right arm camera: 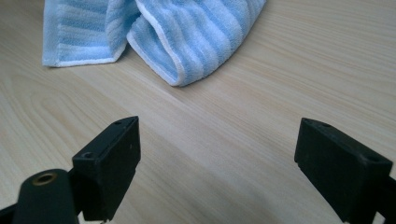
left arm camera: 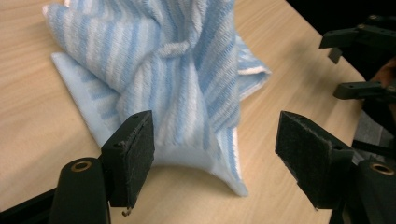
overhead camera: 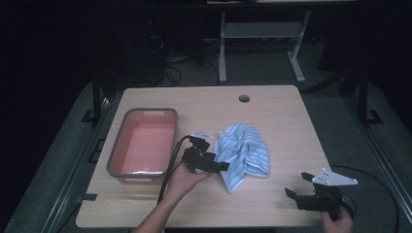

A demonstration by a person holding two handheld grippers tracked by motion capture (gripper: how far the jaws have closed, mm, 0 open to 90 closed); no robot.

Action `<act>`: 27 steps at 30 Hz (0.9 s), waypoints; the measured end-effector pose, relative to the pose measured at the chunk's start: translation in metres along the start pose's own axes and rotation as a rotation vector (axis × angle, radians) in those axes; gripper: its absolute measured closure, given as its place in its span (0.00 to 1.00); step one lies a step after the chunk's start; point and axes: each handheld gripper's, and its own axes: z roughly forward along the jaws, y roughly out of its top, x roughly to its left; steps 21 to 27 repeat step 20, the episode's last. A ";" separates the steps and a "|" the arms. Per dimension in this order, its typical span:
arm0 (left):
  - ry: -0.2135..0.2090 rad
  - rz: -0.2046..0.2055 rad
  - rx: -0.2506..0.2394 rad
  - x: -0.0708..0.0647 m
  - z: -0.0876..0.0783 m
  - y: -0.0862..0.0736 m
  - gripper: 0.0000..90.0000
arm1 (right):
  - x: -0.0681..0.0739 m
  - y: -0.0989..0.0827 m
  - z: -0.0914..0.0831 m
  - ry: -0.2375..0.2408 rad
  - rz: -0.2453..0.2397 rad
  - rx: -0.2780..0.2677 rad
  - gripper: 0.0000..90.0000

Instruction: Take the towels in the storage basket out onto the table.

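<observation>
Blue-and-white striped towel, crumpled, lying mid-surface, right of a grey-rimmed pink tub. My left gripper, jaws spread, sits at the towel's near left edge. My right gripper, jaws spread, holds nothing, well apart at near right.

In the high view the left gripper sits against the near-left edge of the striped towel, and its body covers a small pale object beside the towel; that thing is too small and blurred to name, perhaps a bit of clear wrapping. The right hand is cut off by the bottom edge. In the left gripper view the towel's top runs off the frame, and the right gripper is clipped at the right edge. The right gripper view cuts the towel's upper part.
</observation>
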 end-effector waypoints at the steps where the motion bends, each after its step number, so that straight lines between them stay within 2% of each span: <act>1: -0.002 0.005 -0.005 -0.001 -0.002 -0.003 0.32 | 0.000 0.000 0.000 0.000 -0.001 0.000 0.15; 3: 0.008 0.012 -0.006 -0.003 -0.005 -0.009 0.32 | 0.000 0.000 -0.001 -0.001 -0.002 -0.002 0.15; 12: 0.004 0.008 -0.051 -0.007 -0.020 -0.037 0.31 | 0.002 0.000 0.000 -0.005 -0.007 0.000 0.15; 16: 0.033 0.015 -0.084 -0.011 -0.026 -0.053 0.30 | 0.003 0.000 0.000 -0.003 -0.007 0.001 0.15; 18: 0.074 0.044 -0.105 -0.016 -0.026 -0.063 0.29 | 0.004 0.000 0.000 -0.002 -0.007 0.001 0.15; 20: 0.079 0.057 -0.121 -0.019 -0.024 -0.073 0.29 | 0.004 0.000 0.000 -0.001 -0.012 0.000 0.15; 27: 0.079 0.057 -0.121 -0.019 -0.024 -0.073 0.29 | 0.004 0.000 0.000 -0.001 -0.012 0.000 0.15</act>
